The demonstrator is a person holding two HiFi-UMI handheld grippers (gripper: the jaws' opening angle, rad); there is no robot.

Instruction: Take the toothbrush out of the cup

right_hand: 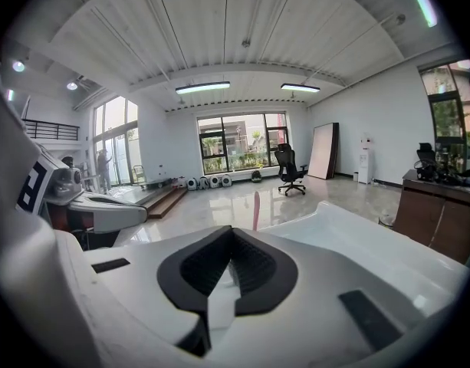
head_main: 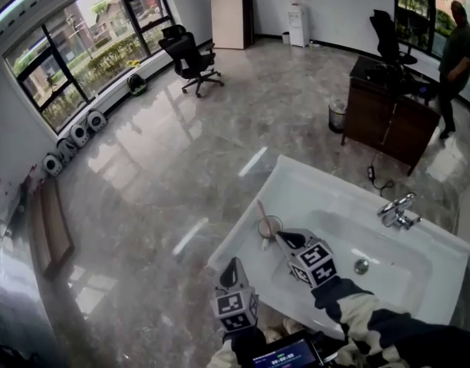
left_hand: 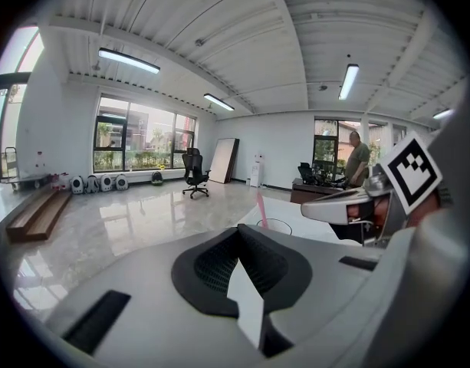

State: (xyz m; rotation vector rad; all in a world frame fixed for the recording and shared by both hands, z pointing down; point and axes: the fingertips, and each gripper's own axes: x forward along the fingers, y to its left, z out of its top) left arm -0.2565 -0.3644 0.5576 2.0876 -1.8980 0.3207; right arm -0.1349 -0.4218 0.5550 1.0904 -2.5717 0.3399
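A clear cup (head_main: 269, 227) stands on the left rim of the white sink (head_main: 311, 176), with a pink toothbrush (head_main: 261, 211) leaning up out of it. My right gripper (head_main: 283, 238) is shut and empty, its tips just right of the cup. Nearer the sink's front corner, my left gripper (head_main: 234, 264) is also shut and holds nothing. In the left gripper view the toothbrush (left_hand: 260, 205) and cup rim (left_hand: 274, 224) show just beyond the shut jaws of the left gripper (left_hand: 238, 233). The right gripper view has the toothbrush (right_hand: 255, 208) straight ahead of the right gripper (right_hand: 233, 233).
The faucet (head_main: 396, 209) and drain (head_main: 362, 266) lie to the right in the basin. A dark wooden desk (head_main: 388, 110), a bin (head_main: 337, 116) and a standing person (head_main: 455, 60) are behind. An office chair (head_main: 190, 58) stands on the glossy floor at the far left.
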